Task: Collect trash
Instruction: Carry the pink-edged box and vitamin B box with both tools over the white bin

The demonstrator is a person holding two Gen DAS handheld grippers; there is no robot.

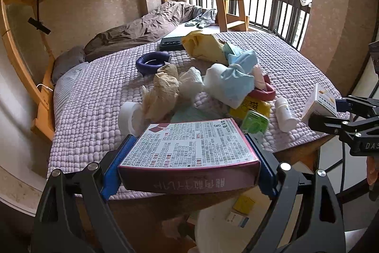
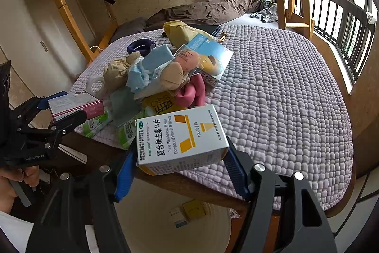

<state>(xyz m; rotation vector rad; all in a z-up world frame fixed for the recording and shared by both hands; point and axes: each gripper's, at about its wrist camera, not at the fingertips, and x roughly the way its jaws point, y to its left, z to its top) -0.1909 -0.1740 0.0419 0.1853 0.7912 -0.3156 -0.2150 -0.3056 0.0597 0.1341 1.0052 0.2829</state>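
We see the left hand-held gripper (image 1: 189, 155) clamped on a pink box (image 1: 189, 153), the right hand-held gripper (image 2: 182, 158) clamped on a white vitamin box (image 2: 182, 136), both held over a cream bin (image 2: 175, 227) at the bed (image 2: 272, 91) edge; trash pile (image 2: 165, 65) sits on the bed.

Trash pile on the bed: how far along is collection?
Early. Done: two small packets already lie in the white bin below the bed edge. In hand: the left gripper is shut on the pink box, the right gripper on the vitamin B box, both near the bin, not yet dropped. Left: most of the pile, including crumpled paper, the white bottle and the tape roll.
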